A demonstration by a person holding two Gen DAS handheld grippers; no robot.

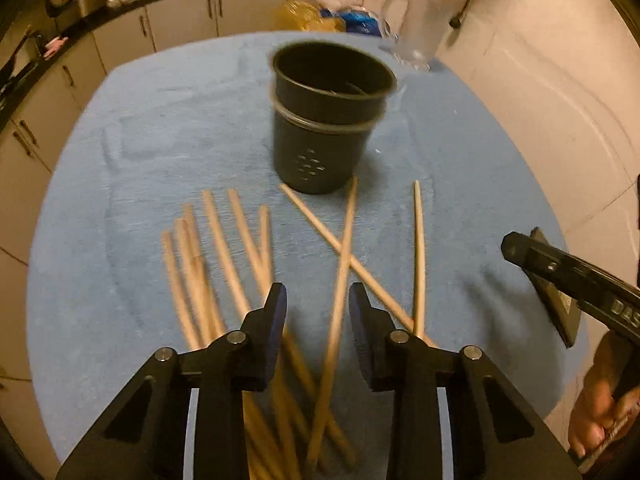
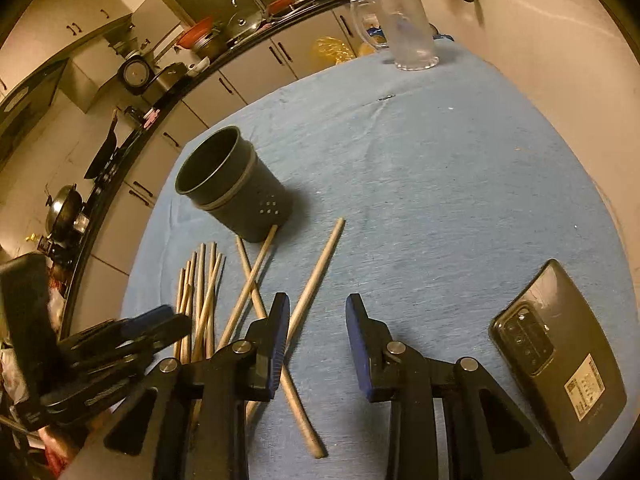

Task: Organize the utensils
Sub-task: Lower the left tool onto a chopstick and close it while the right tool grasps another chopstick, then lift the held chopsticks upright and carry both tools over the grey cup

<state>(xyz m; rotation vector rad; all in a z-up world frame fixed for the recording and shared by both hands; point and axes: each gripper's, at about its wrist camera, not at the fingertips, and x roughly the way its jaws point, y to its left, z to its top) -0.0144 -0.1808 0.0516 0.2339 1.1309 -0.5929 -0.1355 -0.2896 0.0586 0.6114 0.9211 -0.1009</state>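
A black utensil holder [image 1: 324,120] [image 2: 236,188] stands upright on the blue cloth, and it looks empty. Wooden chopsticks lie loose in front of it: a bunch of several [image 1: 208,248] [image 2: 202,284], a crossed pair [image 1: 344,248] [image 2: 252,276] and a single one [image 1: 418,248] [image 2: 320,264]. My left gripper [image 1: 318,296] hovers over the crossed pair with its jaws apart; one stick runs beneath the gap, unpinched. My right gripper [image 2: 318,302] is open above the single chopstick, which passes under its left finger [image 2: 280,320].
A dark phone [image 2: 560,352] [image 1: 556,300] lies face down at the table's right edge. A clear glass mug [image 2: 408,28] stands at the far edge. Kitchen cabinets and a cluttered counter [image 2: 200,44] curve behind the table. A hand [image 1: 600,400] shows at the lower right.
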